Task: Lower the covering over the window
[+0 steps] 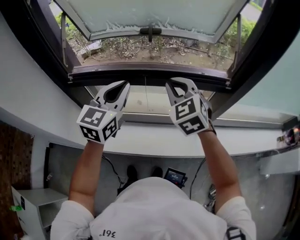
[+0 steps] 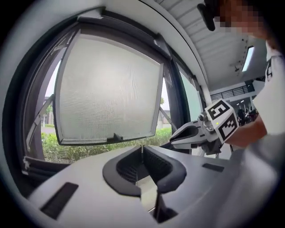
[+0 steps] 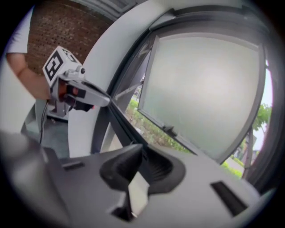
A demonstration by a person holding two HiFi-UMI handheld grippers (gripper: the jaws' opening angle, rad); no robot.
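Frosted window sash (image 1: pixel 154 14), open outward, bottom-edge handle

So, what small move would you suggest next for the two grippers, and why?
Probably lift both higher and open the jaws: the left gripper and right gripper are shut and empty before the open window, and nothing to pull down is in view.

In front of you the frosted window (image 1: pixel 154 14) hangs tilted outward in daylight; a white sill (image 1: pixel 154 143) runs beneath, brick wall (image 1: pixel 14 159) at your left.
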